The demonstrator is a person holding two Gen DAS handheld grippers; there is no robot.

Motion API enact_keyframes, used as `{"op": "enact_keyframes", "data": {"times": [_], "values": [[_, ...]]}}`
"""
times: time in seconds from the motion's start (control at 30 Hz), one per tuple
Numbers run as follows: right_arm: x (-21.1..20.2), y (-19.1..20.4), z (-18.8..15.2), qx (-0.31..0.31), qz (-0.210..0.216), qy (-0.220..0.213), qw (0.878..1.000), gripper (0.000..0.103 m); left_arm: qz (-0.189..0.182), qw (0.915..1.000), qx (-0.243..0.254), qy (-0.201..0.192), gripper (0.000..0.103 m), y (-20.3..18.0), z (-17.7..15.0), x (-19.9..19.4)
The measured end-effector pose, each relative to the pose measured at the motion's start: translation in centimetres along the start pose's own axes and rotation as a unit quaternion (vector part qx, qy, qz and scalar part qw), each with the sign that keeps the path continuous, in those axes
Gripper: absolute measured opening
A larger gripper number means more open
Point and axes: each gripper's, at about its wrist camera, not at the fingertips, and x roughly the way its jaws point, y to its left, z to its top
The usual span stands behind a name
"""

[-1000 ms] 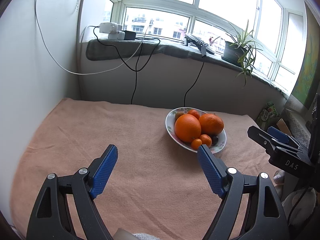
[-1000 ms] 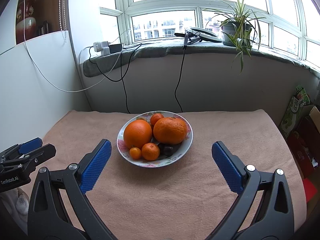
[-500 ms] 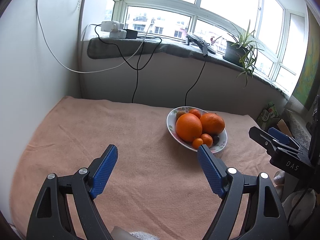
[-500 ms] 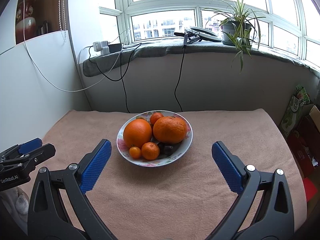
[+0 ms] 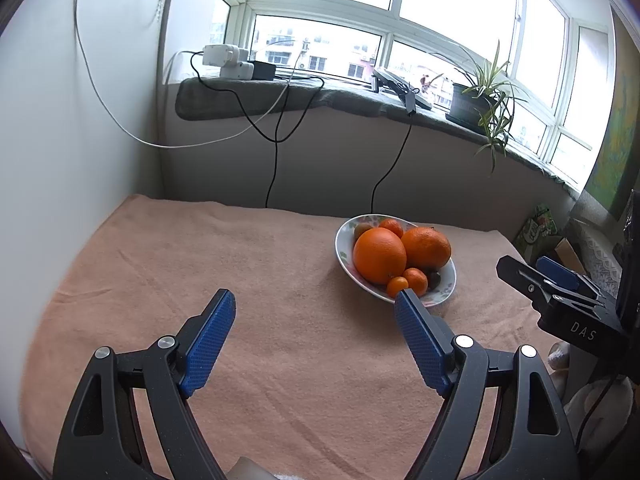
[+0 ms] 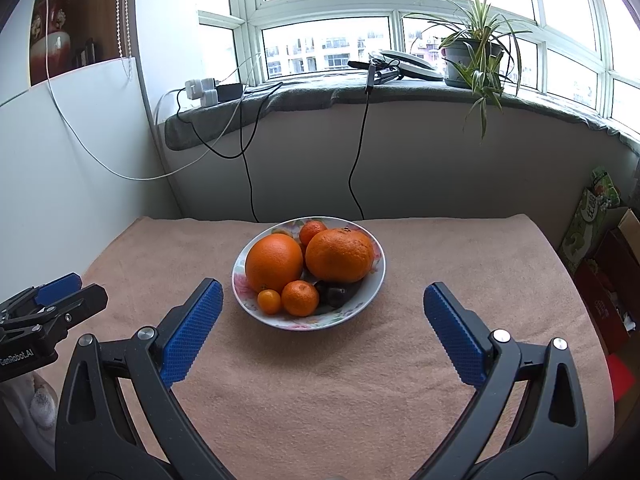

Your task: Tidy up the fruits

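A flowered white bowl (image 6: 376,280) stands mid-table on a pink towel (image 6: 320,380). It holds a smooth large orange (image 6: 274,262), a bumpy large orange (image 6: 340,255), small mandarins (image 6: 300,298), a tiny kumquat (image 6: 269,301) and dark fruits (image 6: 334,295). My right gripper (image 6: 322,328) is open and empty, just short of the bowl. My left gripper (image 5: 314,328) is open and empty, left of the bowl (image 5: 344,258), its right fingertip near the rim. Each gripper shows at the other view's edge.
A grey wall and a windowsill (image 6: 320,92) with chargers, cables and a potted plant (image 6: 472,56) stand behind the table. A white panel (image 5: 72,140) borders the left side. Boxes and a green bag (image 6: 588,216) sit beyond the table's right edge.
The left wrist view has tilted slightly, so the bowl sits a little higher and further right in it. The right gripper has barely moved. Both stay open.
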Motion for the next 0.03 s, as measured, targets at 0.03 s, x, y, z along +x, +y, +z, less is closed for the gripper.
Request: {"op": "enact_keyframes", "data": {"times": [0.03], "values": [[0.11,-0.06,-0.04,0.0,0.0,0.001,1.0,0.102,0.0,1.0,0.001,0.0,0.082,0.06,0.03,0.02]]}}
